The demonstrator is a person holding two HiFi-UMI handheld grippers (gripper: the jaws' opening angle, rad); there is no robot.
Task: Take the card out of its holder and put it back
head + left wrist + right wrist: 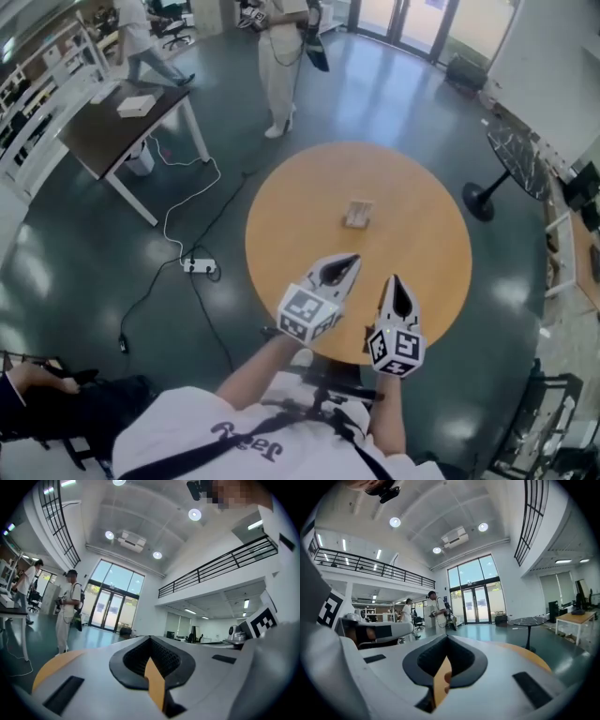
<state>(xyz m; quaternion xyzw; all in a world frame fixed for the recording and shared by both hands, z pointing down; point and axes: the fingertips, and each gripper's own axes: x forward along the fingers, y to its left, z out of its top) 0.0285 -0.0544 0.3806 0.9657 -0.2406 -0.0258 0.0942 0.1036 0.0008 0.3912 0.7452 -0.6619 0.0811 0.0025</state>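
Head view: round wooden surface [300,216] w/ card holder [358,214] standing near its centre. The card is too small to tell apart from the holder. Both grippers are over the near edge of the surface, pointing twd the holder, well apart from it. Left gripper [352,259]: jaws closed tip to tip, nothing betw them. Its own view shows only a sliver of orange surface thru the gap behind the tips. Right gripper [394,279]: same, jaws together & empty. Grippers side by side, not touching. Person in pale clothes [281,56] stands on the floor beyond the surface; power strip [199,266] lies on the floor to the left.
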